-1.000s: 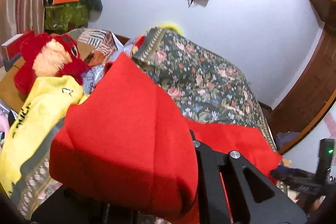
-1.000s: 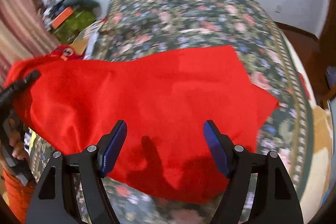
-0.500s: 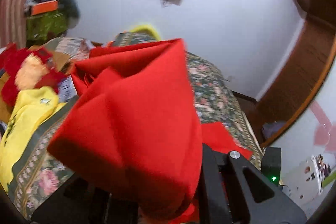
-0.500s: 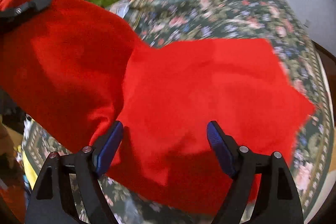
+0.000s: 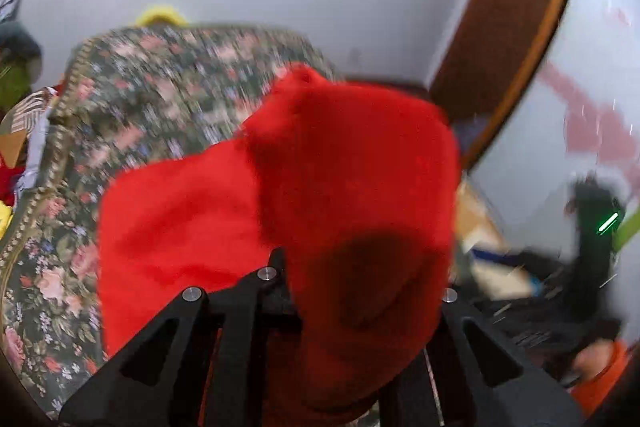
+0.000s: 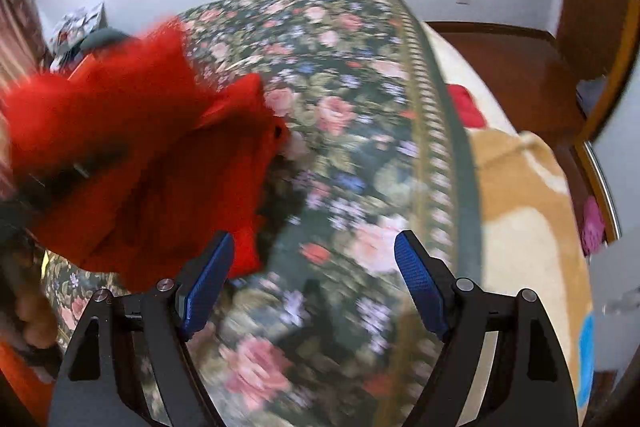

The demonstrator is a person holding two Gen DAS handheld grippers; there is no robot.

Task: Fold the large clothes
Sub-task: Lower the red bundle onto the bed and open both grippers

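in my left wrist view the left gripper (image 5: 352,291) is clamped on a bunch of the red garment (image 5: 352,187), which drapes over its fingers and fills the middle of the frame; more of the cloth lies lower left on the floral bedspread (image 5: 160,95). in my right wrist view the right gripper (image 6: 312,287) stands wide, its jaws having just been opening, with nothing between the blue pads (image 6: 208,283) but bedspread (image 6: 352,131). the garment (image 6: 132,155) hangs bunched at the left of that frame, off the bed. a tan blanket (image 6: 520,211) shows at right.
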